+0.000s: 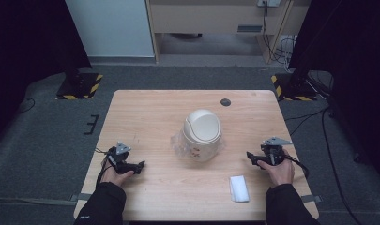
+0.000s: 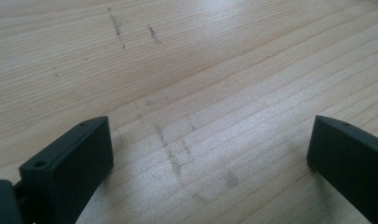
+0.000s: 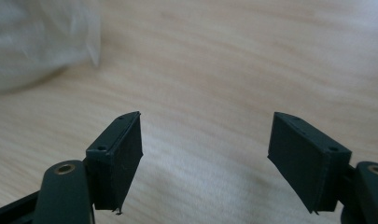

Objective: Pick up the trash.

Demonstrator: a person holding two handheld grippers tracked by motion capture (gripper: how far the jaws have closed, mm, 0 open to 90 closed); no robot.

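A small cream bin with a domed swing lid (image 1: 201, 133) stands at the middle of the wooden table (image 1: 150, 112), with a clear plastic bag (image 1: 180, 145) bunched around its base. My left gripper (image 1: 141, 165) rests low on the table's left side, jaws wide apart over bare wood (image 2: 210, 154). At the right side my right gripper (image 1: 250, 157) is also open, pointing toward the bin; its own view (image 3: 205, 154) has nothing between the jaws, and the blurred plastic bag (image 3: 42, 42) is at the upper left.
A folded white packet (image 1: 239, 188) lies near the table's front edge, right of centre. A dark round cable hole (image 1: 225, 102) sits at the table's back. Black stand bases with hazard stripes (image 1: 79, 84) flank the table on grey carpet.
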